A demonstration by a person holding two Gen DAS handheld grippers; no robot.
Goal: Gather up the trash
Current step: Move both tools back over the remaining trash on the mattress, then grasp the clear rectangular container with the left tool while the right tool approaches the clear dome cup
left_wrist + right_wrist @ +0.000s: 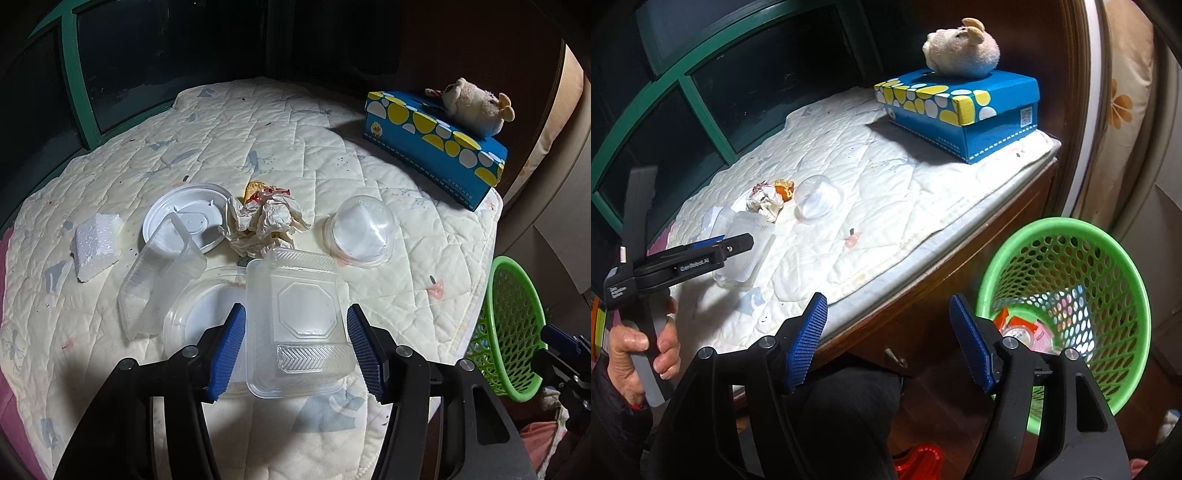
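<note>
Some wrappers already in green basket (1067, 280); most trash still on quilt (258, 147) w/ paper wad (264, 221), dome lid (360, 230). Left gripper (295, 350) jaws straddle clear tray (299, 317), not yet pinching. Right gripper (890, 339) jaws apart, empty, beside basket

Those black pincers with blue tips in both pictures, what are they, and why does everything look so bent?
They are hand-held grippers, one in each of a person's hands; a wide-angle camera on each looks along its fingers, which bends the picture. One picture is from the left gripper, the other from the right gripper.

On the quilted cover lies trash: a clear plastic box, crumpled paper, a white lid, a clear dome and a foam chunk. A blue tissue box bears a plush toy.

The left gripper straddles the clear box, its pads not visibly pressing it. The right is open and empty, beside the green basket, which already holds wrappers.
</note>
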